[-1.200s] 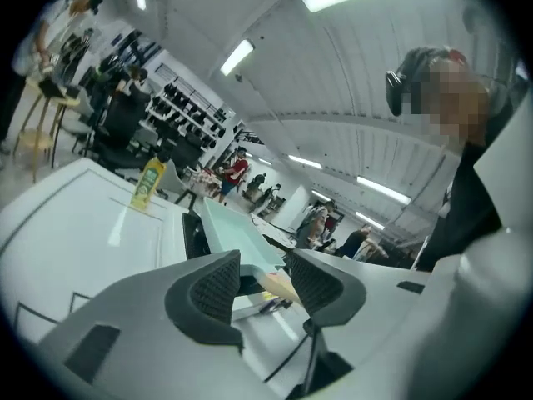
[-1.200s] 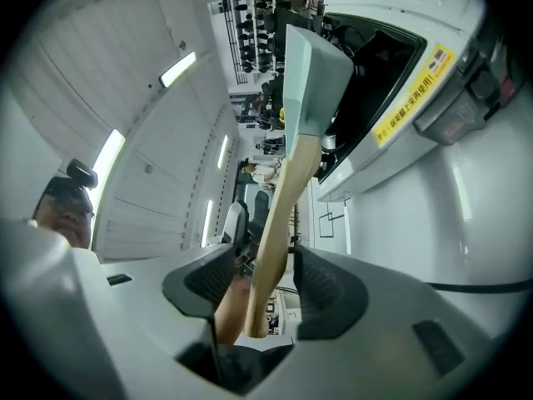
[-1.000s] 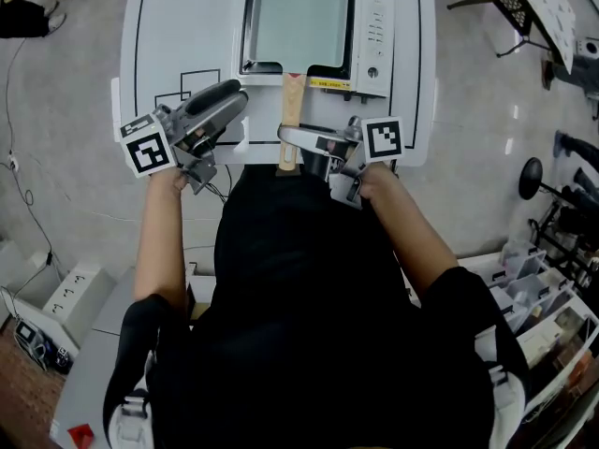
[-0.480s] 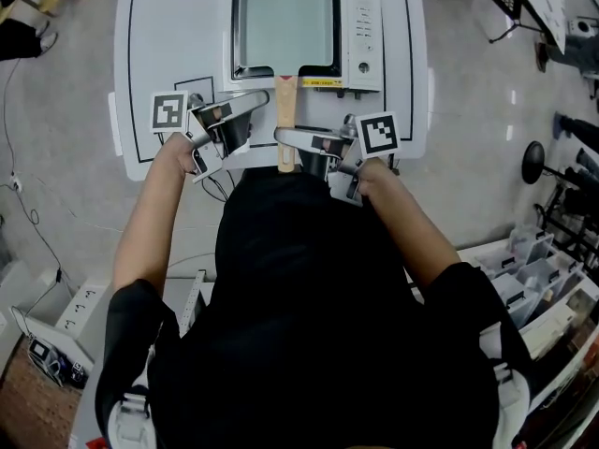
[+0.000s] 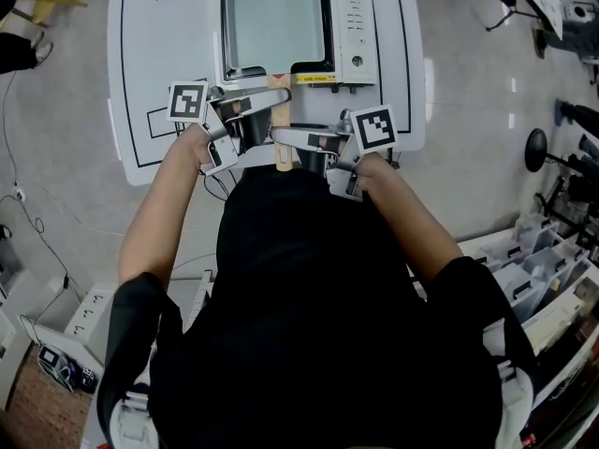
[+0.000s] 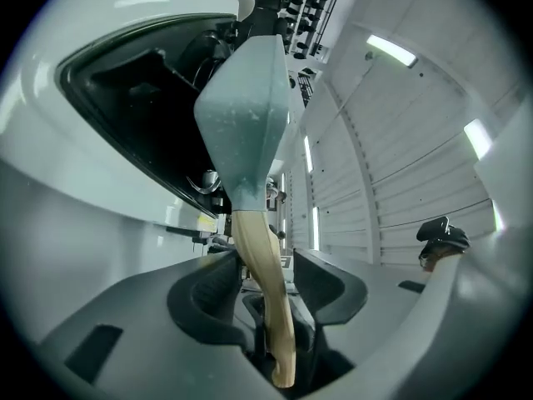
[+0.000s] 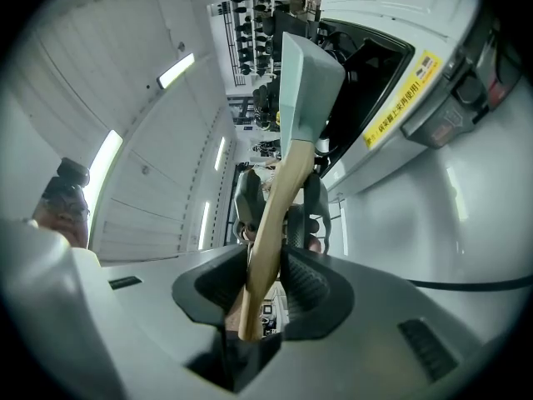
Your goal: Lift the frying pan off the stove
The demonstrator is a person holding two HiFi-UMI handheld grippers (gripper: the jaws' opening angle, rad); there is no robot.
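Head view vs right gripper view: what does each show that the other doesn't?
Head view only: the whole frying pan seated on the stove, the table's black outlines, the person's arms. Right gripper view only: the right gripper's jaws, which have just been closing, pressed on the wooden handle from both sides. Both: pan, handle, stove and its yellow label.

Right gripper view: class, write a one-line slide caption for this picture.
Right gripper, jaws just closed on the wooden handle of the pale rectangular frying pan on the white stove.
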